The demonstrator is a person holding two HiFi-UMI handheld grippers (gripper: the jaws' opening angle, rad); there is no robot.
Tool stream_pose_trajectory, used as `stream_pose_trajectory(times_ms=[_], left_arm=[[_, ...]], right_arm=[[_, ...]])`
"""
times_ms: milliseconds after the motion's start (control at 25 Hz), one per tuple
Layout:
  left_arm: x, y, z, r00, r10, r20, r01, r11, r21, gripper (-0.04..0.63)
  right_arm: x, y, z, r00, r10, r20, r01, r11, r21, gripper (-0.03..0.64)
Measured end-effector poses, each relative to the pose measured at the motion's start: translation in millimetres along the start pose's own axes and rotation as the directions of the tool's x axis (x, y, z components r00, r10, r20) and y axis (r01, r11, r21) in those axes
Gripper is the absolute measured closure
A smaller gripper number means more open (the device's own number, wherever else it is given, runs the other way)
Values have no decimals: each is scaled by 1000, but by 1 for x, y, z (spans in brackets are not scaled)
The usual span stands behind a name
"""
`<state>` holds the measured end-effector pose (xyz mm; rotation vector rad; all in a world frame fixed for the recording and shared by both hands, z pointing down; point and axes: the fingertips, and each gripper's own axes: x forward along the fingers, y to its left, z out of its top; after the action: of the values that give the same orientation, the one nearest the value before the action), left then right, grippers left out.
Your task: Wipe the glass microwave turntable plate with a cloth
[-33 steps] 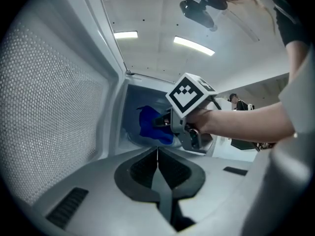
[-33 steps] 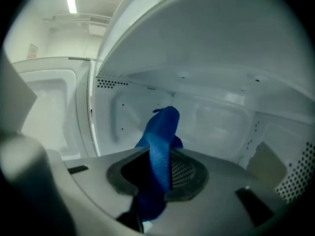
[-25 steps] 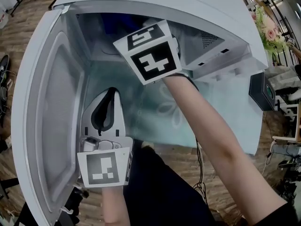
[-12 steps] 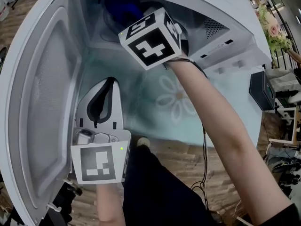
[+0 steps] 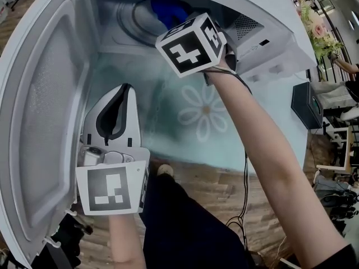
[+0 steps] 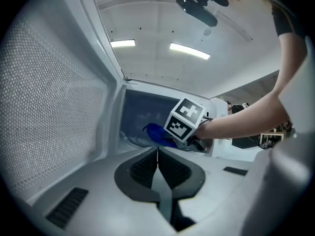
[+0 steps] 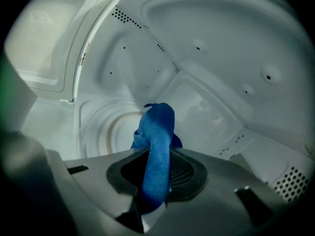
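Now | step: wiping | right gripper (image 7: 156, 188) pinching crumpled blue fabric cloth (image 7: 158, 132) | round clear glass turntable plate (image 7: 101, 129) just ahead, below-left of jaws (contact unclear) | left gripper (image 6: 158, 178) pressed together, empty | next, probably: press cloth down, sweep across plate

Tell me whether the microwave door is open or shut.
Open. The door stands wide at the left, leaving the inside exposed, and the right gripper holds a blue cloth in there.

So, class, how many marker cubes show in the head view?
2. One marker cube on the left claw by the door; one on the right claw at the microwave. None seems hidden.
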<state>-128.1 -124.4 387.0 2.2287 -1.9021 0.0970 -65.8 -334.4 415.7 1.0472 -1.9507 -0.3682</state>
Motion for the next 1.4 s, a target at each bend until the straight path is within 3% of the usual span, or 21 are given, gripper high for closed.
stream_pose_trajectory(times_ms=[360, 520, 800, 1080, 1400], left_arm=[[2, 4, 4, 1000, 16, 9, -17, 1000, 11, 588], [2, 4, 3, 1000, 19, 9, -19, 1000, 12, 588], [5, 8, 5, 999, 37, 24, -37, 999, 12, 588], [6, 8, 7, 998, 40, 46, -41, 999, 18, 588], [4, 15, 5, 997, 58, 50, -59, 998, 25, 588]], right_arm=[[1, -12, -17, 988, -80, -135, 86, 996, 36, 548], [1, -13, -19, 986, -89, -143, 98, 994, 53, 549], [-15, -17, 5, 994, -111, 1, 110, 990, 89, 543], [-14, -3, 55, 980, -101, 169, 116, 990, -79, 541], [14, 4, 86, 970, -77, 229, 101, 990, -97, 543]])
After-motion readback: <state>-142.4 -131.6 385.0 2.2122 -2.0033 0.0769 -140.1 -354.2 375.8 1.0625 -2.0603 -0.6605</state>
